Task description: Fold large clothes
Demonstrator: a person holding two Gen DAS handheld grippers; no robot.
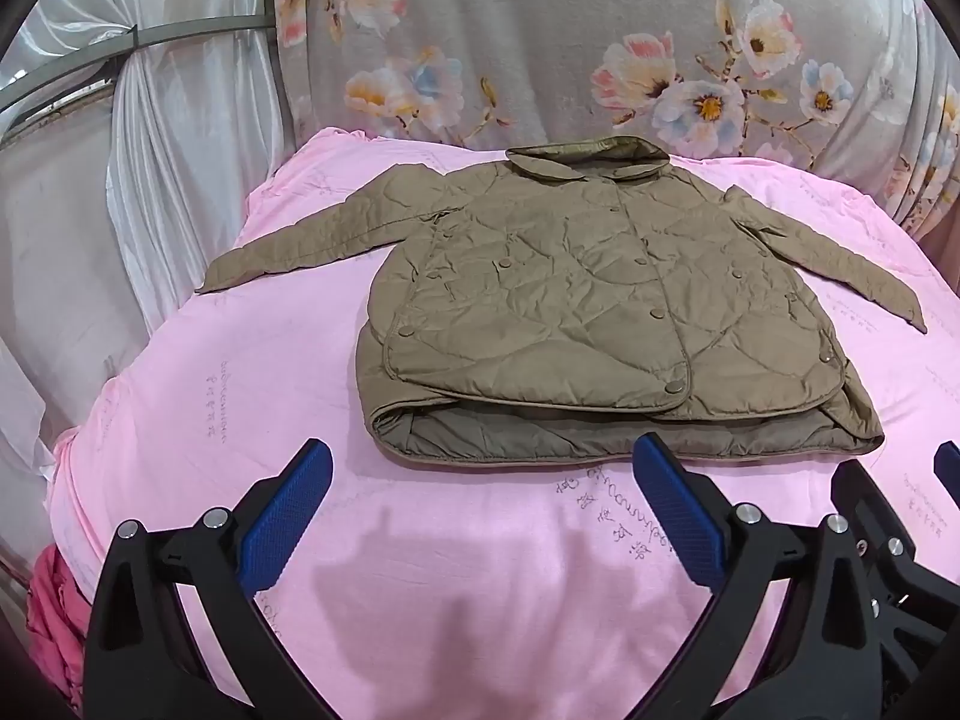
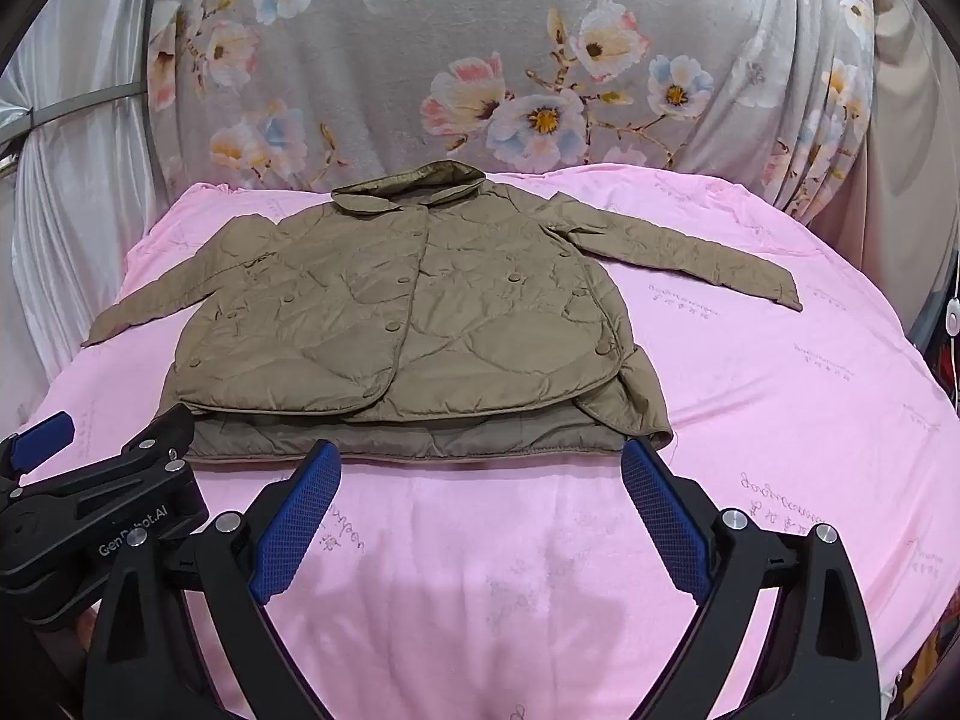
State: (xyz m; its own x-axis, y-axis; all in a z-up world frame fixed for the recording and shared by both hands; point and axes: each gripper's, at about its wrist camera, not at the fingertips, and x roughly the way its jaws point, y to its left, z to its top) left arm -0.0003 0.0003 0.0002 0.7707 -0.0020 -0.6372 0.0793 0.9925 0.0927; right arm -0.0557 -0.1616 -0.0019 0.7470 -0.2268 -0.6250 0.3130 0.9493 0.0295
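Jacket [image 1: 576, 294], brown and puffy with stitched lines, lies flat on its back in the middle of the pink sheet [image 1: 252, 372]. Its front is snapped shut with round buttons, and its collar [image 1: 591, 157] points to the far side. The left sleeve [image 1: 300, 243] reaches out to the left and the right sleeve [image 1: 840, 267] reaches out to the right, both flat on the sheet. The bottom edge of the jacket is on the near side, and a bit of the darker inside shows there. The left gripper [image 1: 480, 480] hangs just in front of that bottom edge, near the left half of it, with its blue pads [image 1: 288, 516] spread wide and nothing between them. The right gripper [image 2: 480, 480] hangs beside it, near the right half of the edge, spread wide too and holding nothing. Neither one touches the jacket. The sheet has faint writing on it. Behind the bed, on the far side, hangs a gray cloth with big flowers [image 1: 600, 42]. A shiny white curtain [image 1: 174, 138] hangs at the far left. Some dark pink cloth [image 1: 51, 618] sits at the near left edge.
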